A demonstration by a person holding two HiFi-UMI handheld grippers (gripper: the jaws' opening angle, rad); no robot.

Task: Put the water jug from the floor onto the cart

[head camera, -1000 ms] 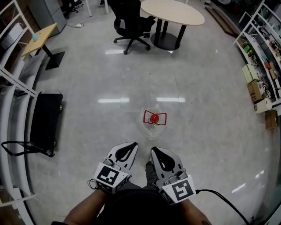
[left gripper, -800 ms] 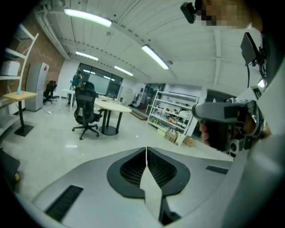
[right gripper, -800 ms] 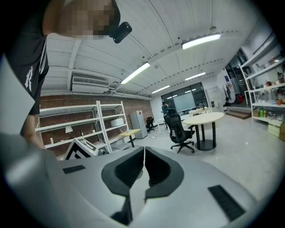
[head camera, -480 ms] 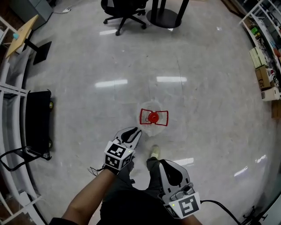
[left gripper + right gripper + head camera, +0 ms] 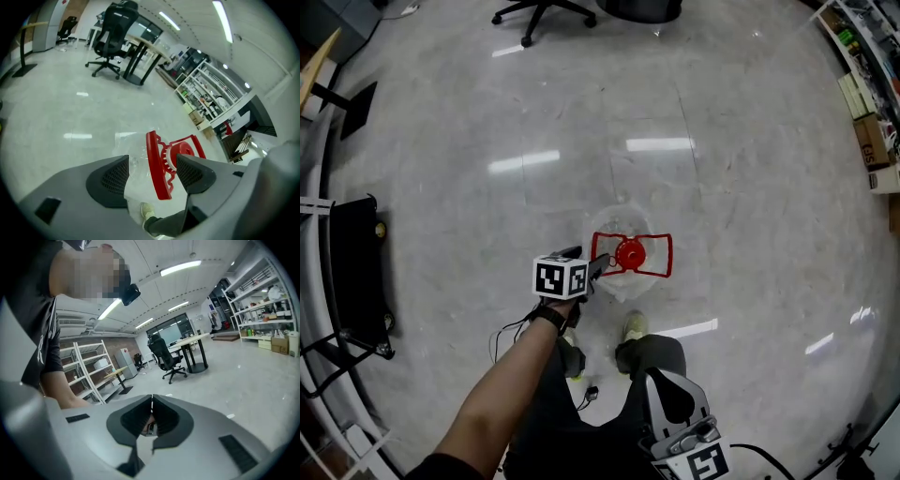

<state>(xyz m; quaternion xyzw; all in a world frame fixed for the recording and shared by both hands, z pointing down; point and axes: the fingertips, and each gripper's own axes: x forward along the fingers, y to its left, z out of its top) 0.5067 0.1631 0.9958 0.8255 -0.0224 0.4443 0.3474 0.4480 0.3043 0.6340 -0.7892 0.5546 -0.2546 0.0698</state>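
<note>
The water jug (image 5: 623,281) is clear plastic with a red cap (image 5: 630,253) and a red carrying handle (image 5: 661,255). It stands on the floor just ahead of the person's feet. My left gripper (image 5: 596,266) is down at the jug's left side. In the left gripper view its jaws are opening, and the handle's left bar (image 5: 156,168) stands between the pads without touching either. My right gripper (image 5: 675,405) hangs back at the bottom of the head view, shut and empty (image 5: 151,400). The black platform cart (image 5: 352,267) sits at the far left.
A white rack frame (image 5: 317,202) runs along the left edge beside the cart. Shelving with boxes (image 5: 867,103) lines the right wall. An office chair (image 5: 111,35) and a round table (image 5: 146,45) stand farther off. The person's shoes (image 5: 635,325) are close behind the jug.
My left gripper has dropped forward to the jug's handle and its jaws have spread from shut. The right gripper has sunk toward the bottom of the view. The jug appears closer.
</note>
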